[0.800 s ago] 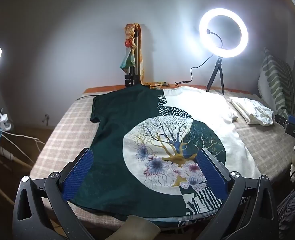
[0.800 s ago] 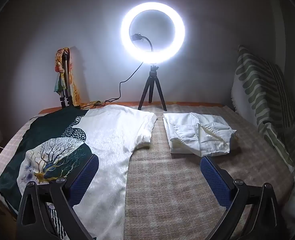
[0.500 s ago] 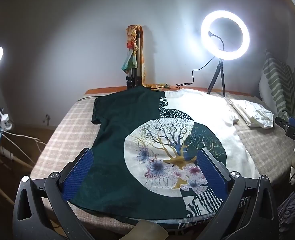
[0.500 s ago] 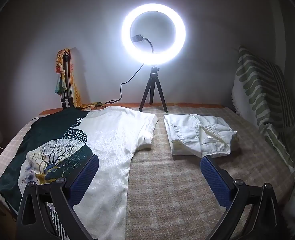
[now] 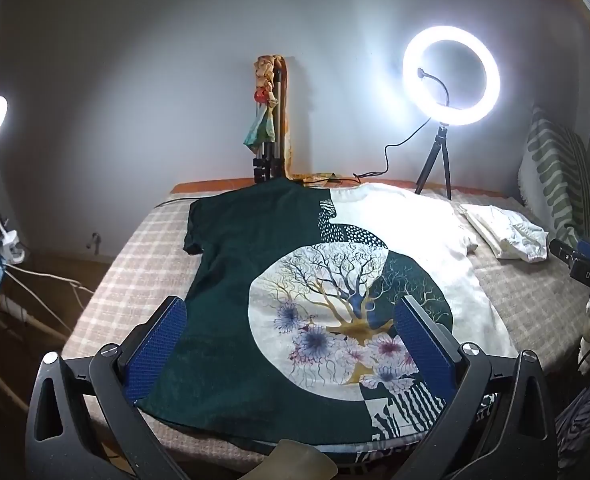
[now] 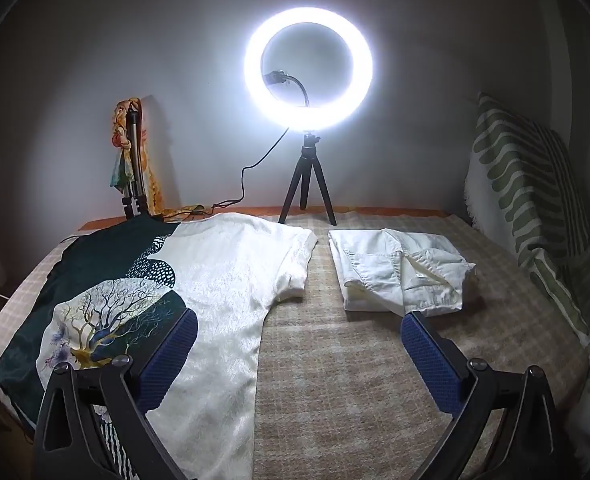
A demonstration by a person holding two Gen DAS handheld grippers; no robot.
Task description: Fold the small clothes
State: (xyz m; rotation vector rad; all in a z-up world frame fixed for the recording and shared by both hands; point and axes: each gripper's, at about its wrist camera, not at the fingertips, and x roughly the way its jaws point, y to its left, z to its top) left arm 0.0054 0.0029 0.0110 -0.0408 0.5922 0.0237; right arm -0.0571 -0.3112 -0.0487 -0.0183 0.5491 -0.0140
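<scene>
The left gripper (image 5: 291, 344) stands spread as wide as it goes, its blue pads (image 5: 157, 350) far apart at the lower corners of the frame, and nothing is caught between them. It hangs above the near hem of the T-shirt (image 5: 255, 288) without touching the cloth. The right gripper (image 6: 295, 356) is equally spread and empty; its left pad (image 6: 167, 364) shows over the shirt's white half and its right pad over bare blanket.

The T-shirt (image 6: 223, 292) lies flat and unfolded across the plaid blanket (image 5: 143, 256), filling the centre of the left wrist frame. One half is dark green, the other white, with a round tree-and-flower print in the middle. In the right wrist frame it takes up the lower left. A folded white garment (image 6: 399, 276) sits just beside the shirt's white sleeve, right of centre, apart from it.

The shirt's near hem is cut off at the bottom of both frames, behind the black gripper frames. A pale rounded thing (image 5: 295, 460) at the bottom edge of the left view is too cropped to identify. A ring light (image 6: 309, 68) on a small tripod glares at the upper middle of the right view, washing out its surroundings. A striped pillow (image 6: 535, 200) leans at the right edge, partly in shadow.
</scene>
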